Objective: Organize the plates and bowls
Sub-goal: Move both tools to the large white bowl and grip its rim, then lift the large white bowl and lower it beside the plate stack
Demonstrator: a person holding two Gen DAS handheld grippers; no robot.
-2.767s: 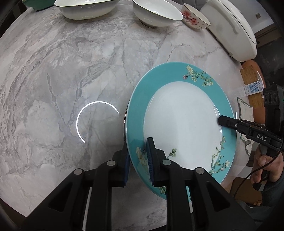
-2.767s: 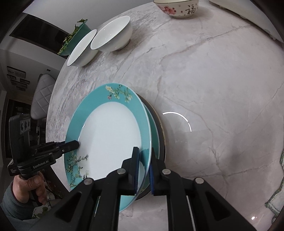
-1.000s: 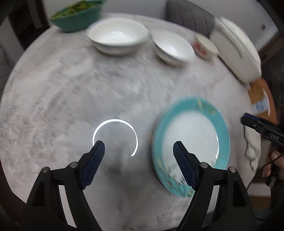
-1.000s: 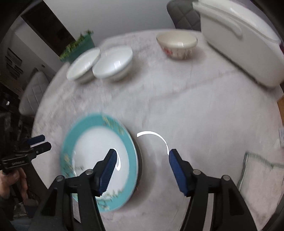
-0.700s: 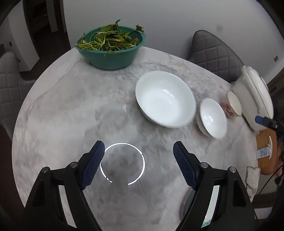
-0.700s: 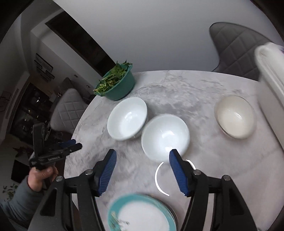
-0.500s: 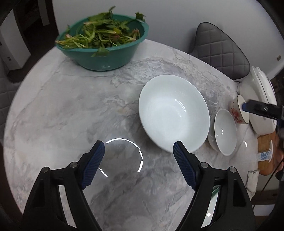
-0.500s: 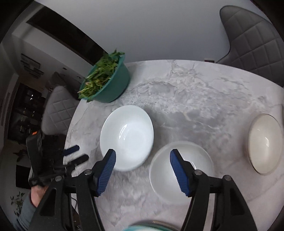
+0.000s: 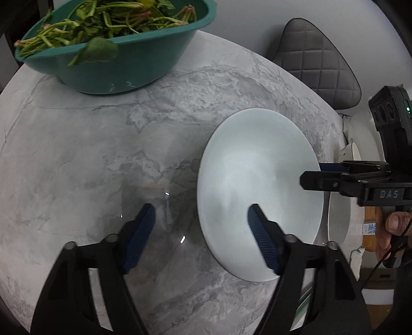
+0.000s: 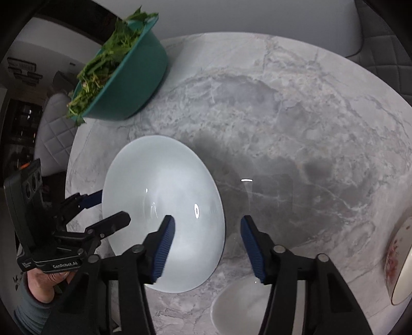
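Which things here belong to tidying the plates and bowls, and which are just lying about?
Part of the job:
big white bowl
small white bowl
flowered bowl
left gripper and right gripper, both closing, fingers straddling the big bowl's rim on opposite sides

Just lying about:
teal basin of greens
chair
table

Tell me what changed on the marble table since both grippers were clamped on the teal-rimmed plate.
Both grippers let go of the teal-rimmed plate, leaving it on the stack, and swung across to the large white bowl. The left gripper and right gripper now straddle its opposite rims, jaws closing but not yet pressing. The bowl, the teal bowl of greens and the small white bowl stayed put.
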